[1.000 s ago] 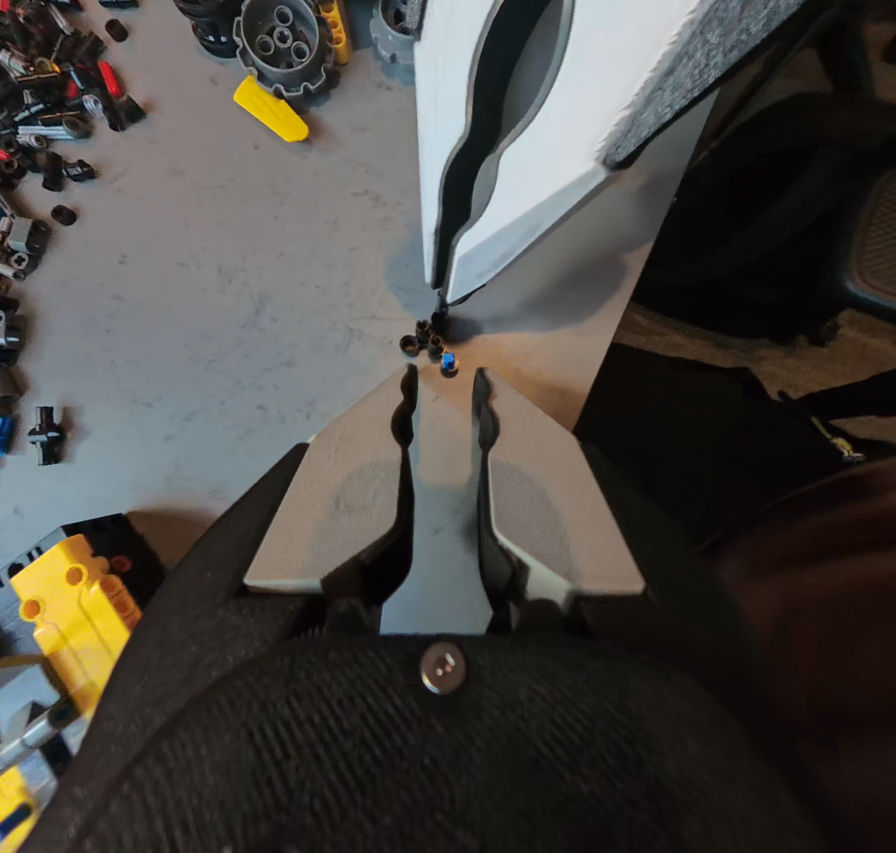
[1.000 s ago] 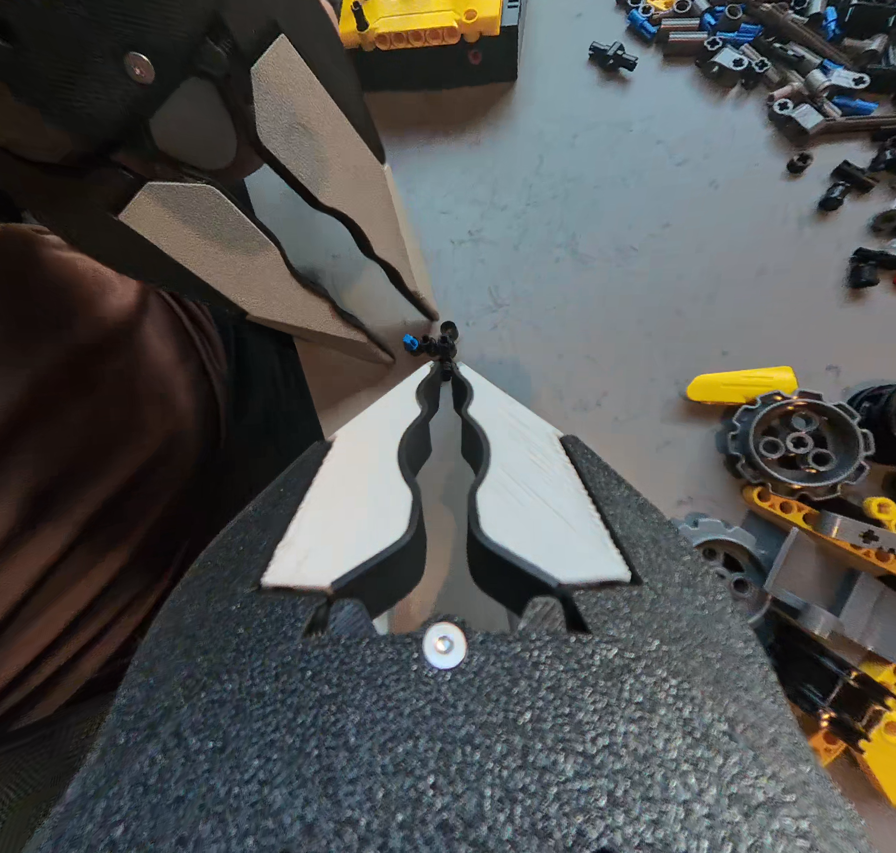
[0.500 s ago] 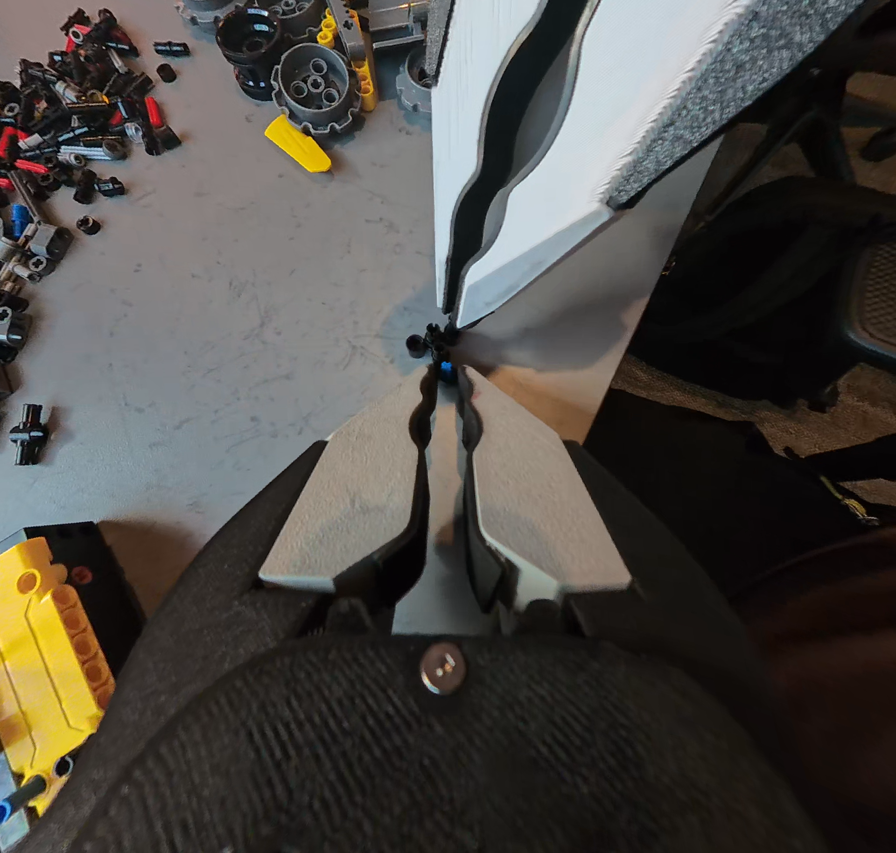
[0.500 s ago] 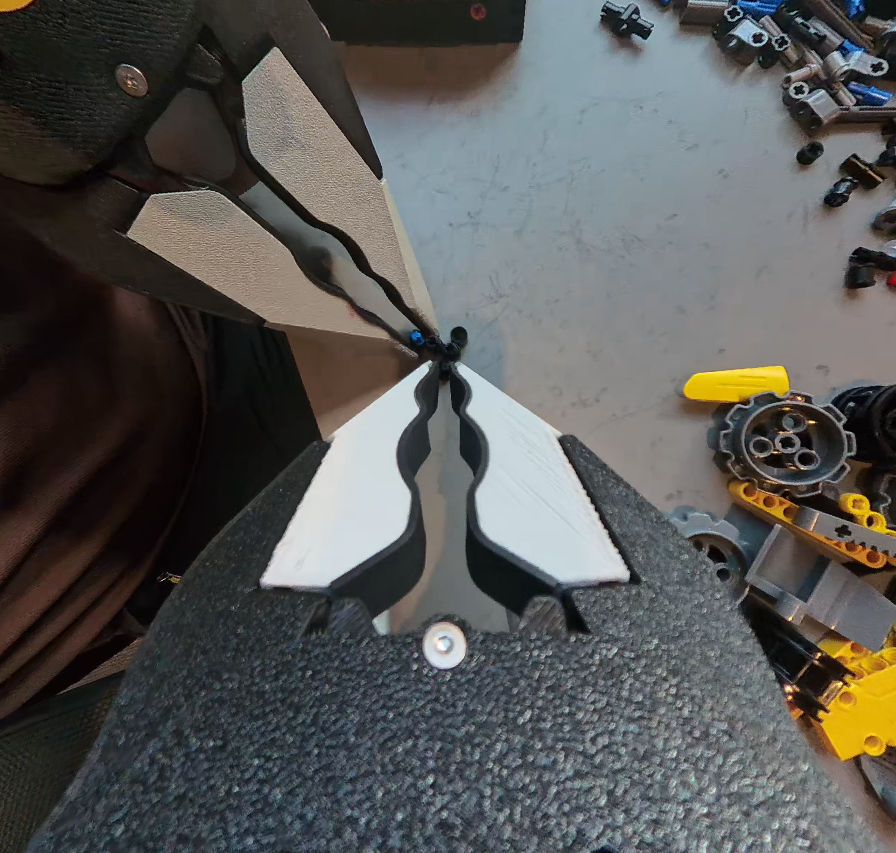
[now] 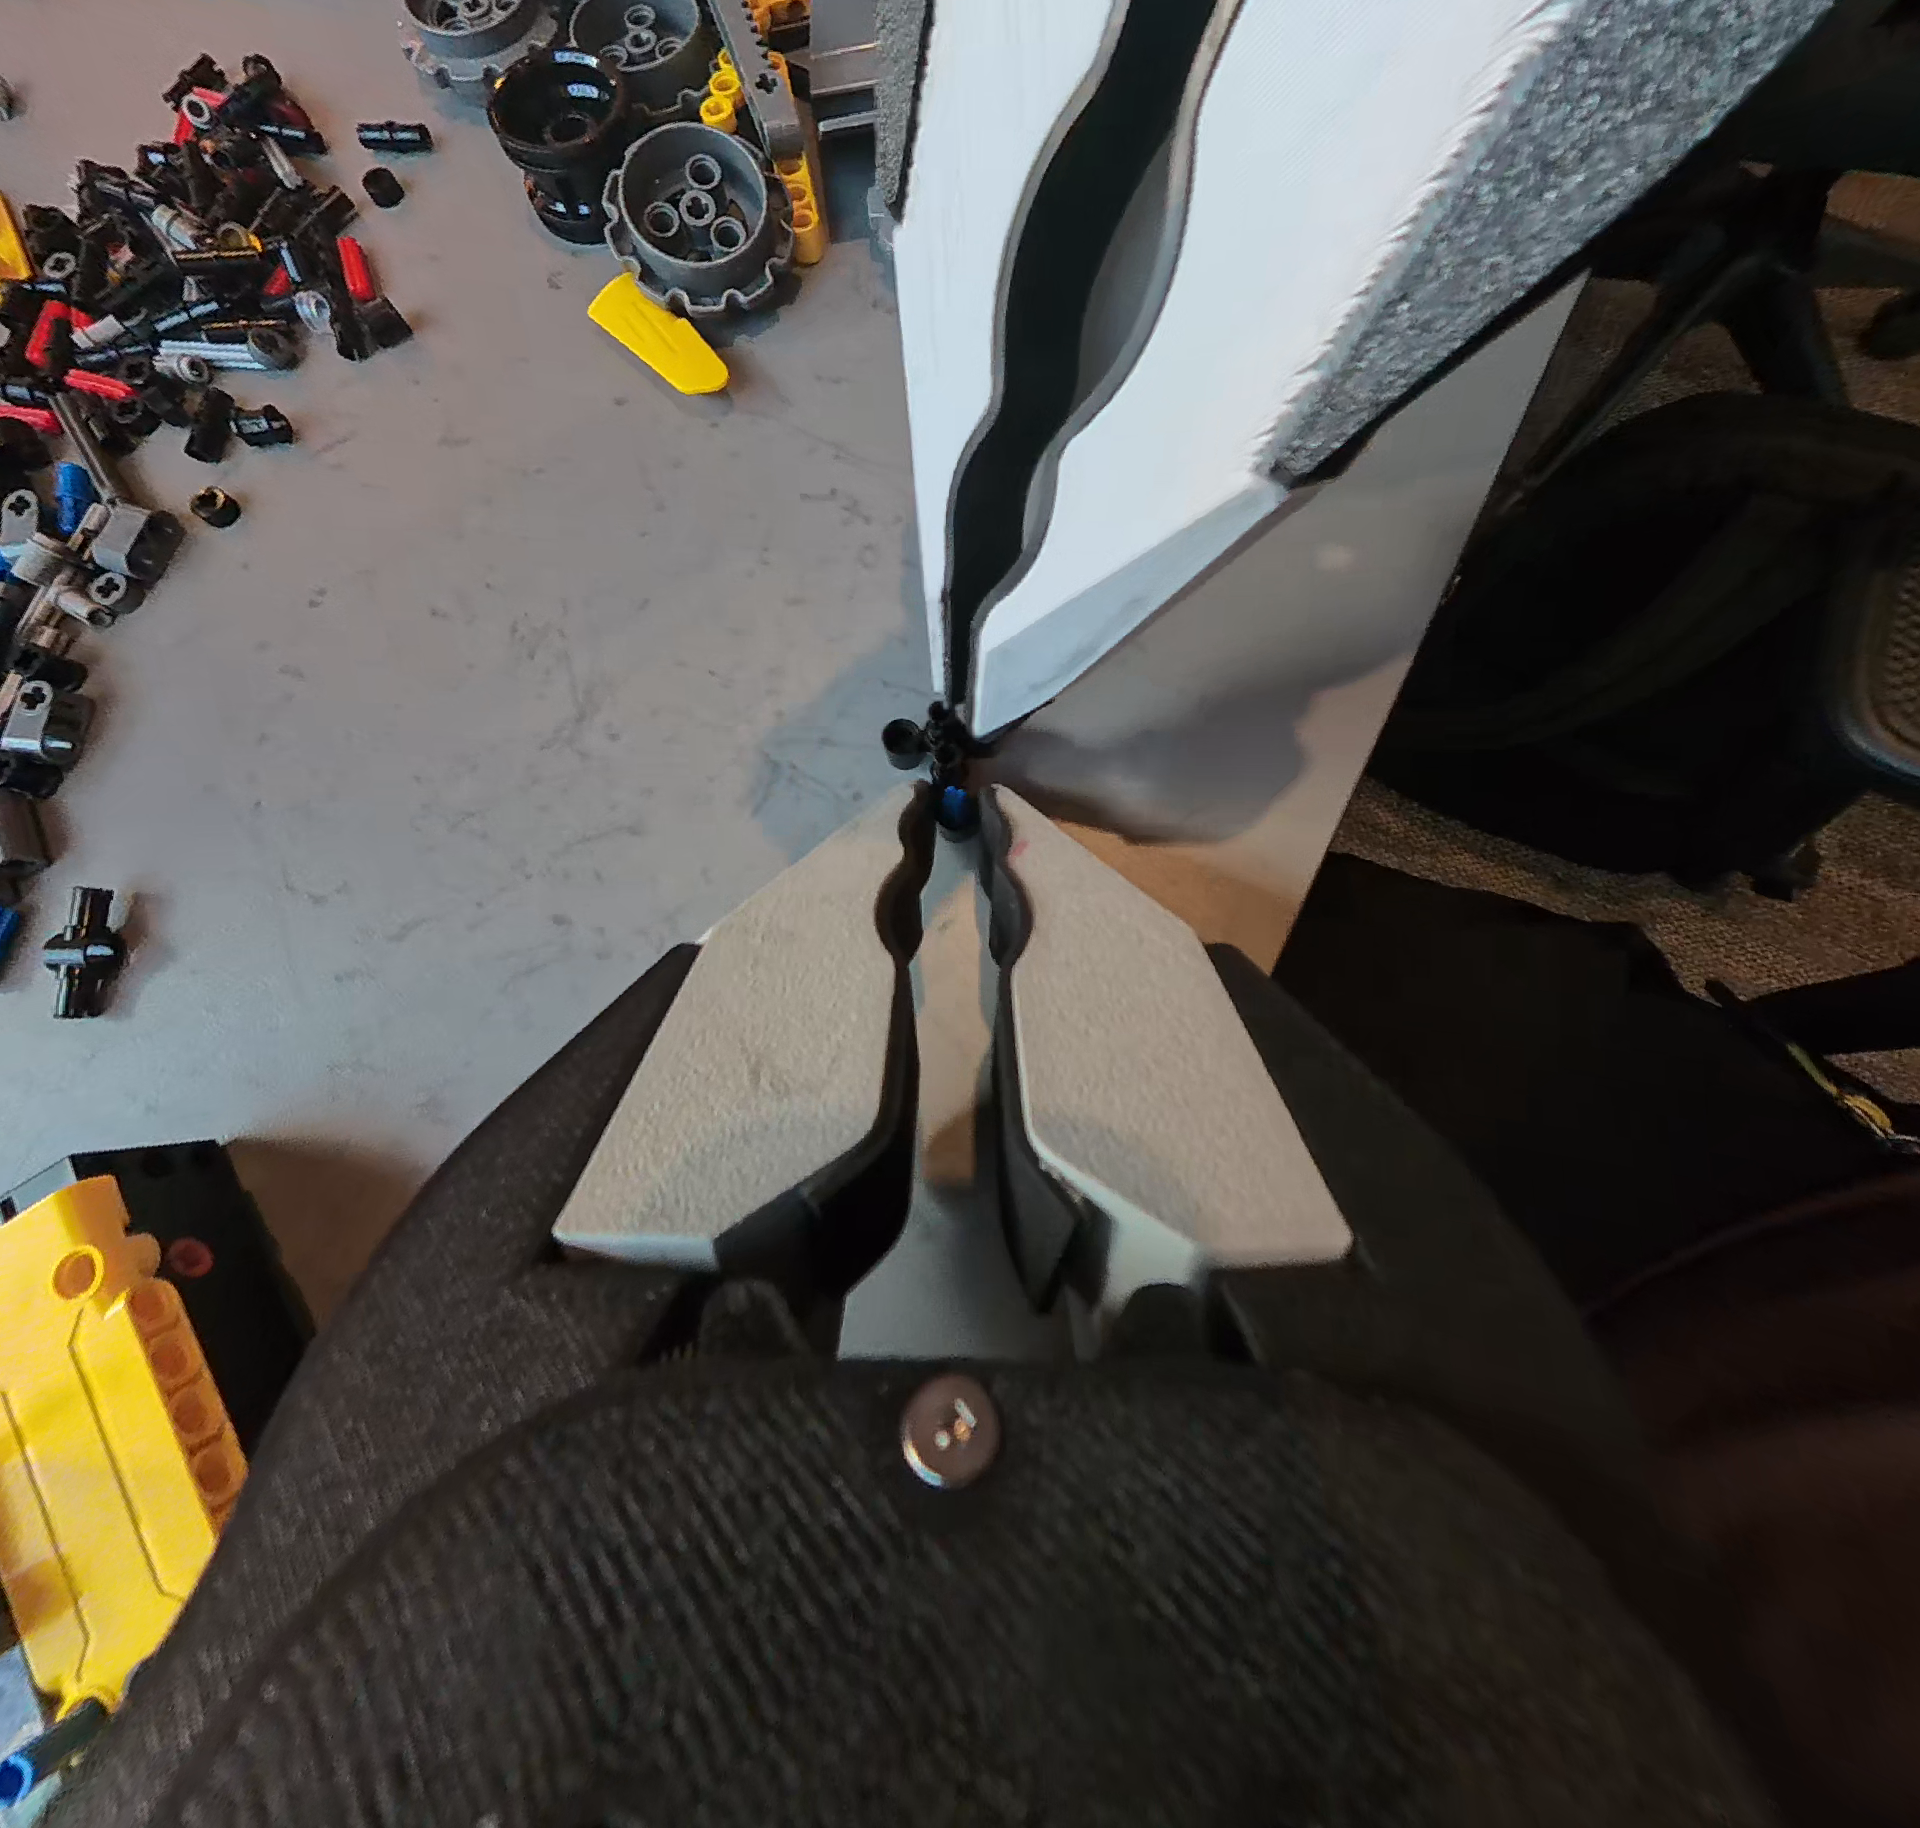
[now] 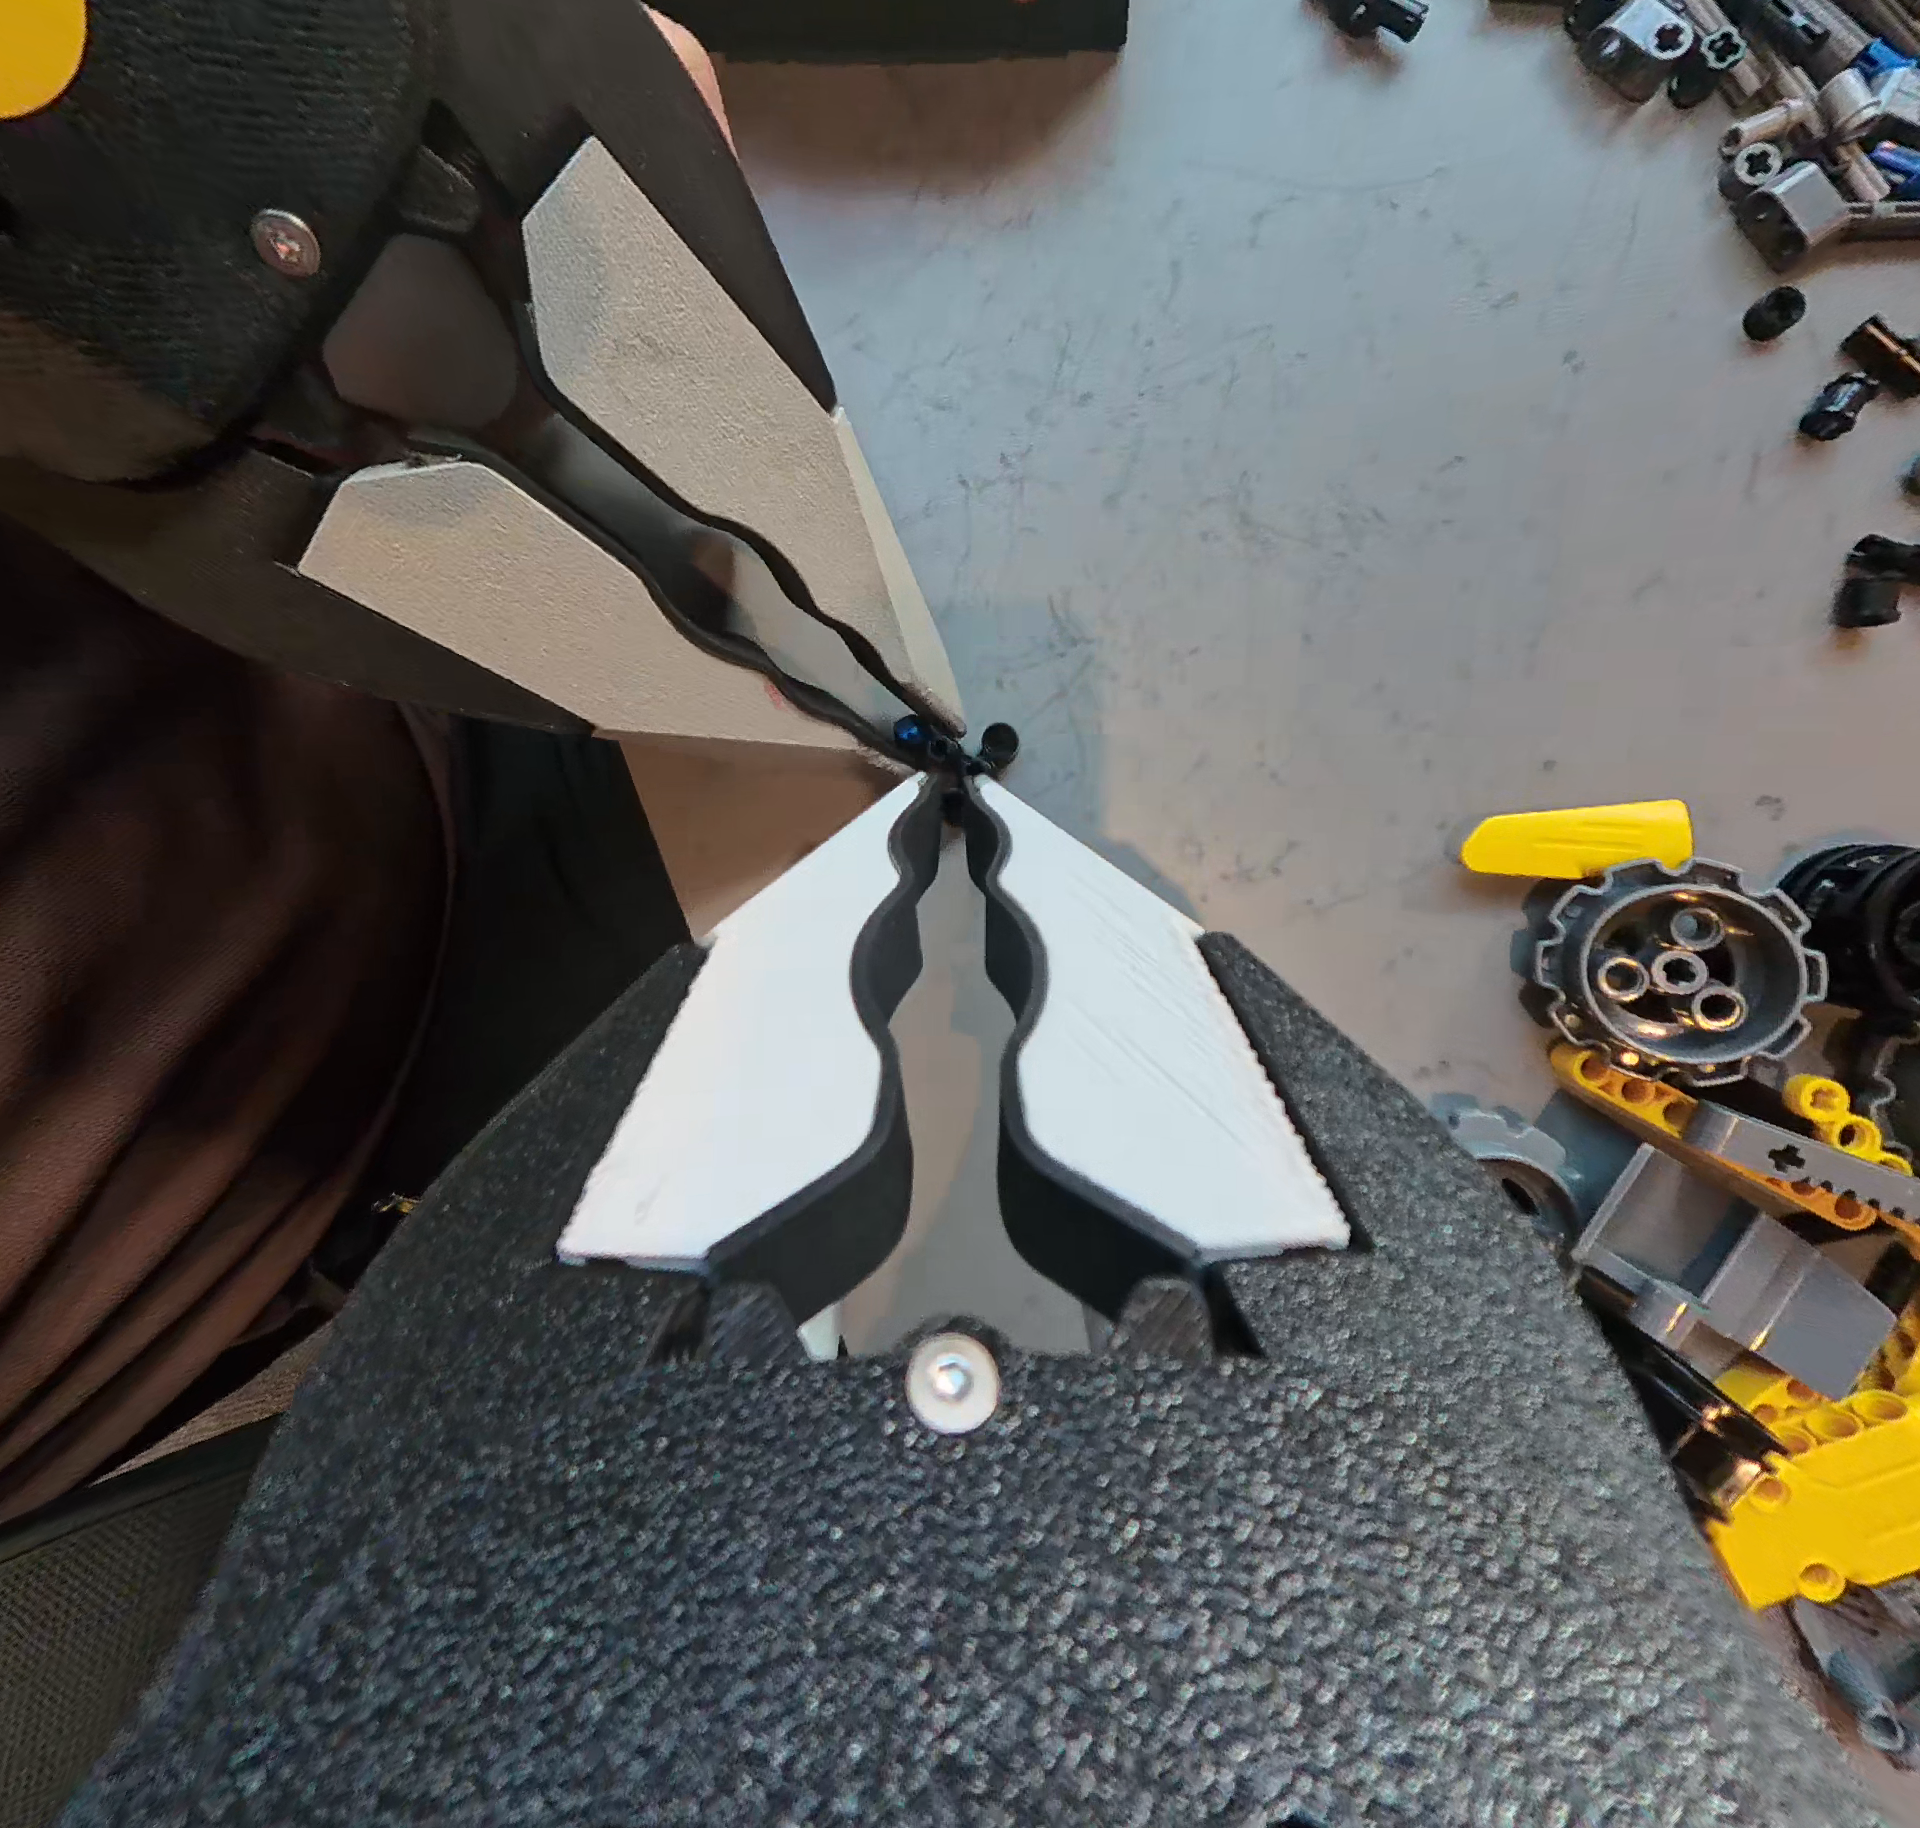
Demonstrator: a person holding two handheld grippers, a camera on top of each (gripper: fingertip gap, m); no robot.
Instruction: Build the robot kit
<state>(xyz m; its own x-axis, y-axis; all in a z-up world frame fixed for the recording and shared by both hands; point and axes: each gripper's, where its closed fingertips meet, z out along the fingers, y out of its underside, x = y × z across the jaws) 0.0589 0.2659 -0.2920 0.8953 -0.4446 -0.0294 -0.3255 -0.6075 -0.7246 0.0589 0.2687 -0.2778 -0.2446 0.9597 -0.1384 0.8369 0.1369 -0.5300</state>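
Grey counter [image 5: 540, 698] below. My left tongs [image 5: 954, 810] pinch blue pin [image 5: 952, 806]; my right tongs [image 6: 948, 791] clamp black connector [image 6: 961, 762]. Pin and connector touch, tip to tip. Loose bricks [image 5: 156, 344] and grey wheels [image 5: 698, 218] well apart.

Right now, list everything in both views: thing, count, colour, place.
black connector: one, black, pinched at right tool's tips
blue pin: one, blue, between left tool's tips, against the connector
table: one, grey, underneath
toothed wheels: several, grey, far edge in the left view
yellow wedge piece: one, beside a wheel
small parts pile: many, black, red, grey, blue
yellow block: one, near left tool
chair: one, dark, beyond table edge
left tool: grey fingers, gripping
right tool: white fingers, gripping
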